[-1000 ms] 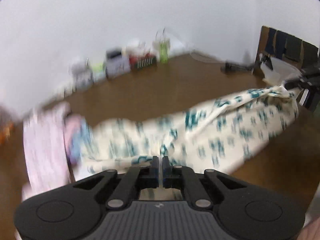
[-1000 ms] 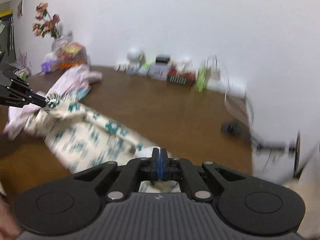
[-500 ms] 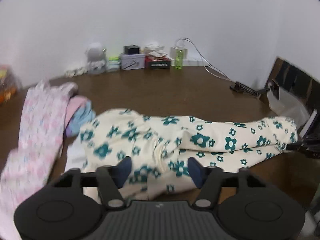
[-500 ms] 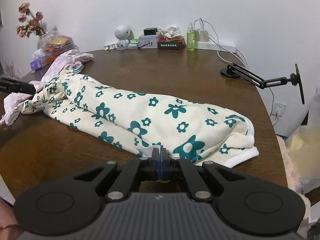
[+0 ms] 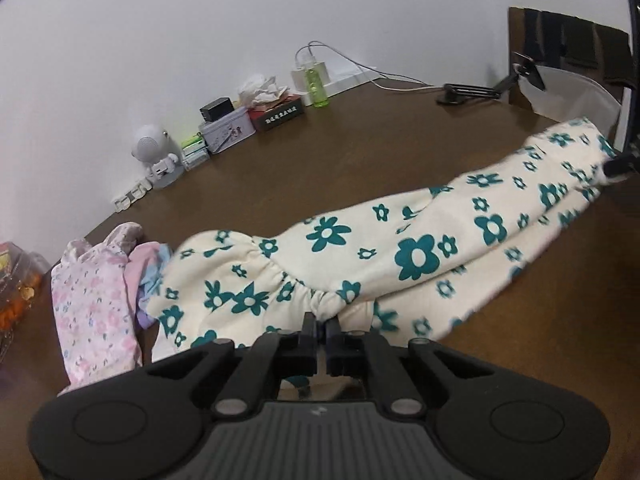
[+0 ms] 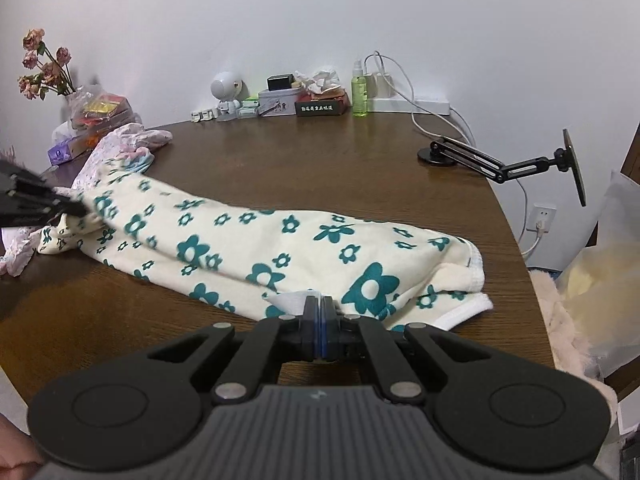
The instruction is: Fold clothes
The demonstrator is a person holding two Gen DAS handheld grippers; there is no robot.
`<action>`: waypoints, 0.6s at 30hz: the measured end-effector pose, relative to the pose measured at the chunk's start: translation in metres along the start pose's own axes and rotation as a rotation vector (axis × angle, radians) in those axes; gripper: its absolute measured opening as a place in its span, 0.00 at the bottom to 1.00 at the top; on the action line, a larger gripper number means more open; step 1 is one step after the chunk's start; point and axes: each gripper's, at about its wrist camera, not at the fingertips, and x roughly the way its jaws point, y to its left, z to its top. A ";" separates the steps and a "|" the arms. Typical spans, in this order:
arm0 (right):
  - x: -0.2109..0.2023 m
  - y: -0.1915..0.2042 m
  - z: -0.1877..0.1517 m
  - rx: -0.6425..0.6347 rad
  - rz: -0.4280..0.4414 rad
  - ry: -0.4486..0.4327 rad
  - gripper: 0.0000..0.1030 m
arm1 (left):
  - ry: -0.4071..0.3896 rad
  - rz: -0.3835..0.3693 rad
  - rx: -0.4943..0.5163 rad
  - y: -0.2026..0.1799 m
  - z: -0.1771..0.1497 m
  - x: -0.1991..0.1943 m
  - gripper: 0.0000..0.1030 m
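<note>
Cream trousers with teal flowers [image 5: 400, 248] lie stretched across the brown table [image 5: 360, 148], folded lengthwise. My left gripper [image 5: 320, 322] is shut on the gathered waistband and lifts it slightly. My right gripper [image 6: 319, 304] is shut on the leg-hem end of the trousers [image 6: 280, 248]. Each gripper shows in the other's view: the right gripper at the far right [image 5: 620, 166], the left gripper at the far left [image 6: 76, 210].
Pink floral clothes [image 5: 92, 304] lie heaped beside the waistband, also in the right wrist view [image 6: 124, 144]. Boxes, a white figurine [image 6: 226, 92] and a green bottle [image 6: 359, 90] line the wall. A black phone arm [image 6: 500, 164] stands at the right table edge. Dried flowers [image 6: 44, 68] at left.
My left gripper was open half a second ago and has shut on the waistband, raising it. My right gripper stays shut on the hem end.
</note>
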 end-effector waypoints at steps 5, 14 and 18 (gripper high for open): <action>0.000 -0.006 -0.007 0.032 -0.001 0.012 0.01 | 0.054 -0.006 0.049 -0.016 -0.013 0.006 0.03; -0.009 -0.005 -0.015 0.068 0.043 0.021 0.15 | 0.048 -0.064 -0.055 0.000 -0.020 0.011 0.43; -0.030 -0.009 0.006 0.132 0.115 -0.105 0.40 | -0.059 -0.148 -0.156 0.024 -0.008 -0.016 0.61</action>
